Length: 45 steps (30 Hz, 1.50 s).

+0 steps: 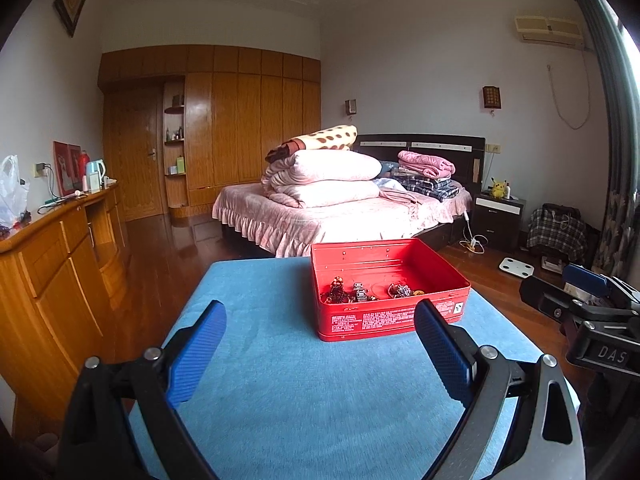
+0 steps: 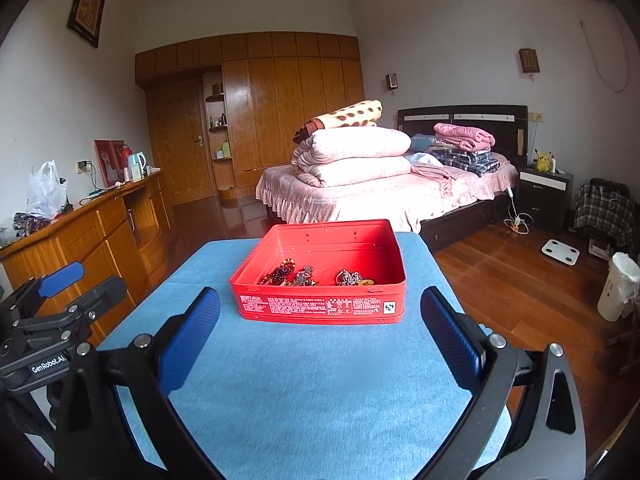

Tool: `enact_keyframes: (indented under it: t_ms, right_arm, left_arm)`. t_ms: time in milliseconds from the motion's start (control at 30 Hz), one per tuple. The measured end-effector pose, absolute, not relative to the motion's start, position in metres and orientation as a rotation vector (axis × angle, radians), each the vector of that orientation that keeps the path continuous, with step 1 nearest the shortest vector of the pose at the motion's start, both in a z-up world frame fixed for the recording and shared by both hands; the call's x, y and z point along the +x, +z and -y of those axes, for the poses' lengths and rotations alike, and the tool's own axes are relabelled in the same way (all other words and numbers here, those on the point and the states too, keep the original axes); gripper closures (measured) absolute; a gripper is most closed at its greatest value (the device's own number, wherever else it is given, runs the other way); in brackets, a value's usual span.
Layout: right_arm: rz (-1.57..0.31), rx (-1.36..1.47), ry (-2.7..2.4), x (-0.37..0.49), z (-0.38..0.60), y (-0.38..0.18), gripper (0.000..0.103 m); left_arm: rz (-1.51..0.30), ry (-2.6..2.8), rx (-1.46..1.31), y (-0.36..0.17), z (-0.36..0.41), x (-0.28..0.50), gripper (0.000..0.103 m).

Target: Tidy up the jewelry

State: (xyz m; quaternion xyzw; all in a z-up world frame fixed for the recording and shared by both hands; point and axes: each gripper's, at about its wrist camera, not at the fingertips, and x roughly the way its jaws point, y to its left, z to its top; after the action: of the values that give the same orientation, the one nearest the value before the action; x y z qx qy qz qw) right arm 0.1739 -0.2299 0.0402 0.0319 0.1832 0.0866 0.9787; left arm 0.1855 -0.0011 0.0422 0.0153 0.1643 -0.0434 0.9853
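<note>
A red tin box (image 1: pixel 384 320) (image 2: pixel 320 306) sits lidless on a blue cloth-covered table (image 1: pixel 280 400) (image 2: pixel 312 392). Several jewelry pieces (image 1: pixel 368 292) (image 2: pixel 316 277) lie bunched along its near inside wall. My left gripper (image 1: pixel 320 316) hovers over the cloth in front of the box, open and empty. My right gripper (image 2: pixel 320 300) is also open and empty, just short of the box's front wall. Each gripper shows at the edge of the other's view: the right gripper (image 1: pixel 580 300), the left gripper (image 2: pixel 60 292).
A wooden sideboard (image 1: pixel 48 264) (image 2: pixel 80 232) runs along the left wall. Beyond the table stands a bed (image 1: pixel 340 212) (image 2: pixel 380 196) piled with folded bedding. A white bin (image 2: pixel 618 286) stands on the wooden floor at right.
</note>
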Motion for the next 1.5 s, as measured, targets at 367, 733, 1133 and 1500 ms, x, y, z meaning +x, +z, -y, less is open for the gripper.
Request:
enact_keyframes:
  t_ms: [367, 733, 1133, 1500]
  right_arm:
    - [-0.355, 0.052, 0.171, 0.161, 0.229, 0.045, 0.006]
    - [-0.349, 0.048, 0.175, 0.158, 0.228, 0.049, 0.006]
    - [-0.347, 0.048, 0.178, 0.156, 0.228, 0.05, 0.006]
    - [-0.346, 0.047, 0.178, 0.156, 0.228, 0.05, 0.006]
  left_arm:
    - [-0.303, -0.088, 0.025, 0.049, -0.001, 0.17, 0.01]
    - [-0.301, -0.087, 0.024, 0.049, -0.002, 0.17, 0.01]
    - [-0.301, -0.086, 0.023, 0.049, -0.002, 0.17, 0.01]
    - [-0.301, -0.087, 0.024, 0.049, -0.002, 0.17, 0.01]
